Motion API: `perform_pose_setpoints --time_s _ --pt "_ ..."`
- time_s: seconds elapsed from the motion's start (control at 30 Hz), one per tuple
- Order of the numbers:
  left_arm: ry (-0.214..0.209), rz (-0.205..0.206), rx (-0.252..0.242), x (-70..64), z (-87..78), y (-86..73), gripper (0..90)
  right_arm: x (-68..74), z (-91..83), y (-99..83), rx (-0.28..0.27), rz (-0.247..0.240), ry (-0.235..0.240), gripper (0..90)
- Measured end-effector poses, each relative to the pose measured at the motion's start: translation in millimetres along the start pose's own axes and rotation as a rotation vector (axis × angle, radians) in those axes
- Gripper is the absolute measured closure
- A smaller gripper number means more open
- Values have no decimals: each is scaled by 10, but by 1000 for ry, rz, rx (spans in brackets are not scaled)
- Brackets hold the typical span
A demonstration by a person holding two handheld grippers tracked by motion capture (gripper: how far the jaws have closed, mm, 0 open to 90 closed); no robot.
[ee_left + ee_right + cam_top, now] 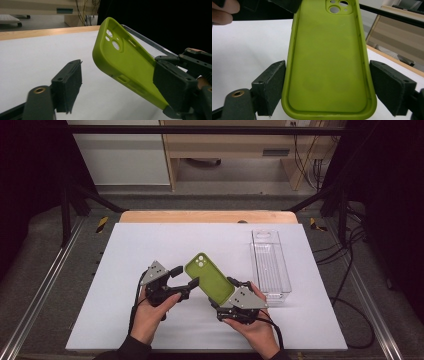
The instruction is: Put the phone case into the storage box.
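One lime-green phone case (210, 277) is held up off the white table (150, 250), tilted, with its camera cutout at the far upper end and its open inner side facing the person. The right gripper (231, 295) has its two fingers (270, 87) pressed against the long edges of the case near its lower end, one finger on each side, so the case is clamped across its width; in the right gripper view the hollow inside of the case rises straight up between those fingers, with three round holes in the raised camera cutout at the top. The left gripper (184, 279) sits just beside the case on its left, its two fingers spread apart and released: in the left gripper view one finger (68, 85) stands clear of the case with bare table between them, while the other lies against or very near the case's lower edge, and whether it touches cannot be told. Two hands hold the two grippers, one each. One clear plastic container (270, 266), long and rectangular, lies on the right part of the table, just beyond the right gripper and apart from the case.
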State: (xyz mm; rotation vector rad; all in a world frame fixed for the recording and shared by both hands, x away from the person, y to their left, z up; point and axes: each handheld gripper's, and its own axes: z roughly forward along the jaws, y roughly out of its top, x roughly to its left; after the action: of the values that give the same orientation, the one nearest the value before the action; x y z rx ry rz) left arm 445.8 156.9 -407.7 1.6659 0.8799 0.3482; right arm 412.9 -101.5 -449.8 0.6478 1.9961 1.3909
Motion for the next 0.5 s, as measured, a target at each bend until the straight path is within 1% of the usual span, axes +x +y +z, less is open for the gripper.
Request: perform_pose_setpoints --time_s 0.07,0.13,0.17,0.23,0.33,0.5 --pt "-10 -17 1 14 9 -5 280 11 -1 4 -4 0 -1 171" --pt "-32 -33 1 22 17 -8 353 18 1 4 -8 -1 -1 171" --pt "-34 -36 3 21 21 -9 363 22 3 2 -6 1 1 171" --pt "-32 -37 1 18 25 -9 393 27 9 -3 -8 1 1 171" --pt "-36 -53 -3 21 26 -6 435 41 20 -8 -6 5 6 170" --pt "-22 -70 -5 14 3 6 493 47 31 -20 -4 15 15 170"
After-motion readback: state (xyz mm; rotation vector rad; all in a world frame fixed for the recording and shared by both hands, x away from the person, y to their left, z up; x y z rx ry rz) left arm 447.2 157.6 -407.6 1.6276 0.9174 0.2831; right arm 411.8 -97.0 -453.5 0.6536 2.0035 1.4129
